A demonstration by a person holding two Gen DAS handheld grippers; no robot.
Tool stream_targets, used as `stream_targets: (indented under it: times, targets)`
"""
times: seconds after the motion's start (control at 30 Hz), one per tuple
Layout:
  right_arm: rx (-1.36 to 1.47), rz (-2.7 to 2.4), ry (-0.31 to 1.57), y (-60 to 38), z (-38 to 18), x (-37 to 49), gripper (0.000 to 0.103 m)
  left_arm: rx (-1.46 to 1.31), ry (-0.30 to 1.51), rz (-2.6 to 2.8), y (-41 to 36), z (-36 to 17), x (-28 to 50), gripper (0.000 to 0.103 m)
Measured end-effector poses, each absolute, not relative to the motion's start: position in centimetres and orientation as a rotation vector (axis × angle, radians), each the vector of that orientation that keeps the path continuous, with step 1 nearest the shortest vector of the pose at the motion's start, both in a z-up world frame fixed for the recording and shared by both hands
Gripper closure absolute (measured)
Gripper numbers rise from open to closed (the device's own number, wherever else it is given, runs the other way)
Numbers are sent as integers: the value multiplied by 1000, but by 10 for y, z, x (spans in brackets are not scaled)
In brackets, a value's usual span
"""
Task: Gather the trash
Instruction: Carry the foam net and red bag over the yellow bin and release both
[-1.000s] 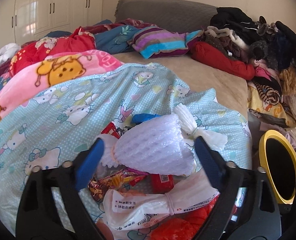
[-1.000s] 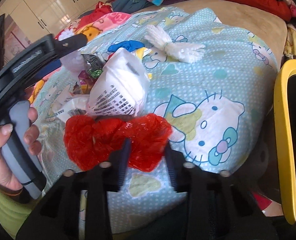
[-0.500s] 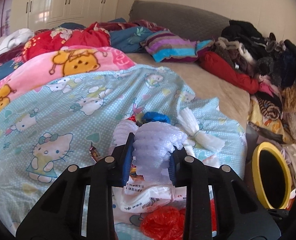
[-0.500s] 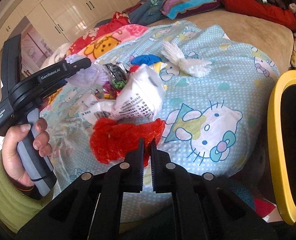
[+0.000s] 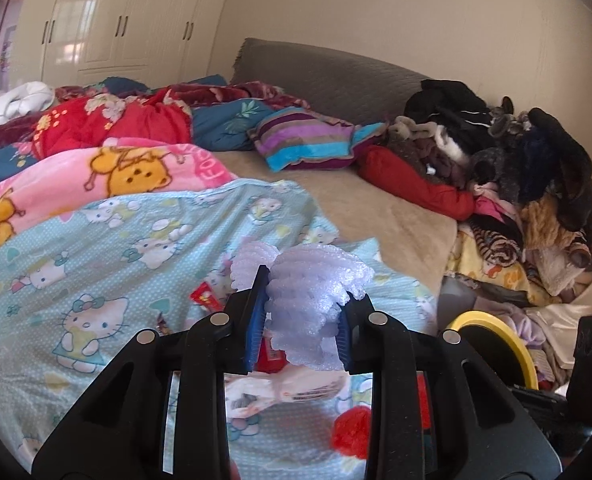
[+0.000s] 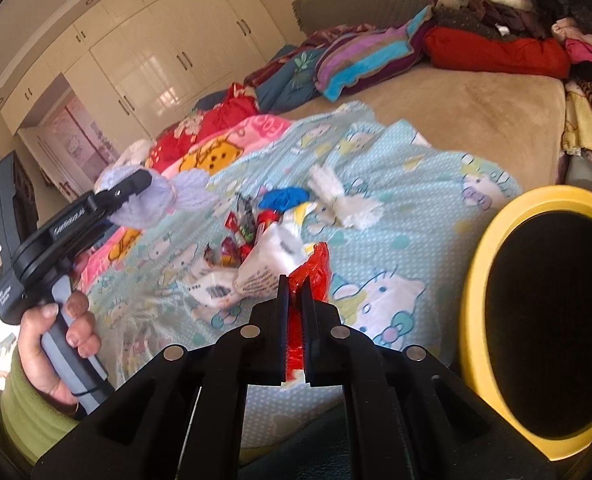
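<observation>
Raised since before: left claw [image 5: 301, 314] clamping foam netting [image 5: 315, 300]; right claw [image 6: 294, 292] pinching red bag [image 6: 315, 268], seemingly off the bed [image 6: 475, 100].

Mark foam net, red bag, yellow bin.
foam net [image 5: 311, 312], left wrist view, middle of the squeezed white mesh
red bag [image 6: 319, 268], right wrist view, crumpled part above the fingers
yellow bin [image 6: 475, 292], right wrist view, left side of rim

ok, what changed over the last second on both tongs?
The left tongs went from open around the white foam net to shut on it, then lifted it off the blanket. The right tongs closed further on the red plastic bag and raised it. The white wrapper, blue scrap and yellow-rimmed bin stayed put.
</observation>
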State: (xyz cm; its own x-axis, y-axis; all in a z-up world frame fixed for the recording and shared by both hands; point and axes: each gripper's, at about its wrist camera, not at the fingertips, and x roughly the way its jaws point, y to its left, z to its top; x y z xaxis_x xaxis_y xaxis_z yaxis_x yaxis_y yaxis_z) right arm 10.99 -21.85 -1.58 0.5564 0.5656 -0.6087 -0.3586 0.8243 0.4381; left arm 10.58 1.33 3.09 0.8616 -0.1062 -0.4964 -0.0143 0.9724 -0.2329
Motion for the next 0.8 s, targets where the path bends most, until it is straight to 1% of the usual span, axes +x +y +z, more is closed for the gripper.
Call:
stream_targets:
  times: [0.27,0.8]
  targets:
    - [294,458,724,-258,4,114,98,-201,523,-163,-29,39,101,81]
    - [327,246,642,-332,18,116,98,-152,569,-356,-100,24,98,81]
